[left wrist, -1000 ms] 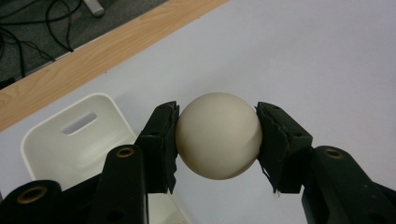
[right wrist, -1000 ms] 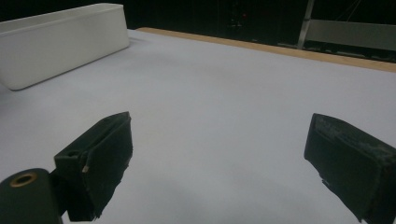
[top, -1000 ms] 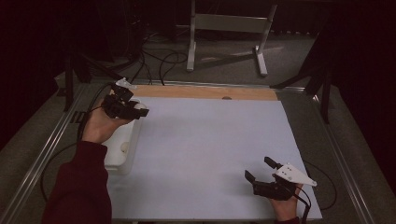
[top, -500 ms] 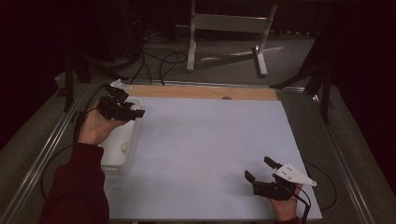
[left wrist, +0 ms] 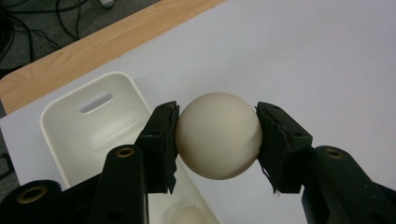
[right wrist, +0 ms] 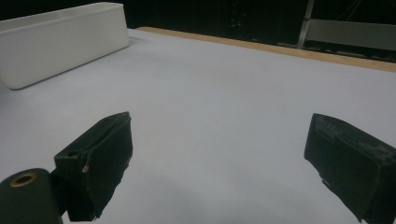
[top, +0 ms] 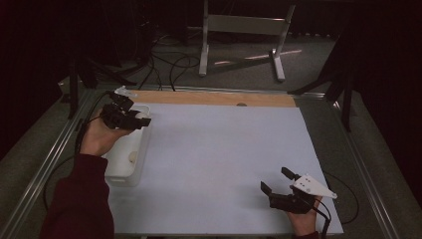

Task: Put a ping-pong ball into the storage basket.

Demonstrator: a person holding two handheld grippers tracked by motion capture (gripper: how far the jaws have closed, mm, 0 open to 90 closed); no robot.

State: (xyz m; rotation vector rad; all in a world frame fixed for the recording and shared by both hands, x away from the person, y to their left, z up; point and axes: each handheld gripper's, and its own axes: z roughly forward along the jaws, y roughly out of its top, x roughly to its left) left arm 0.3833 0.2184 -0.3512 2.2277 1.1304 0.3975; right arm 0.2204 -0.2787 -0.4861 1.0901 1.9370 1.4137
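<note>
My left gripper [left wrist: 217, 140] is shut on a cream ball [left wrist: 218, 135], both pads pressing its sides. It hangs over the right rim of a white bin [left wrist: 70, 135] at the table's far left. In the high view that gripper [top: 142, 122] sits above the bin [top: 119, 174], and a second cream ball [top: 132, 157] lies inside; the same ball [left wrist: 187, 215] peeks out below the held one. Near the front right edge, my right gripper [top: 273, 181] rests open with nothing between its jaws, which stand wide apart over bare white sheet [right wrist: 219, 154].
A white sheet [top: 224, 159] covers the table, with a wooden strip [top: 214, 98] along its far edge. Metal rails run down both sides. Cables and a metal stand [top: 241, 30] lie on the floor beyond. The white bin [right wrist: 56, 42] shows far left in the right gripper view.
My left hand has drifted slightly left and back toward the bin with the ball still gripped. The right gripper has stayed where it was.
</note>
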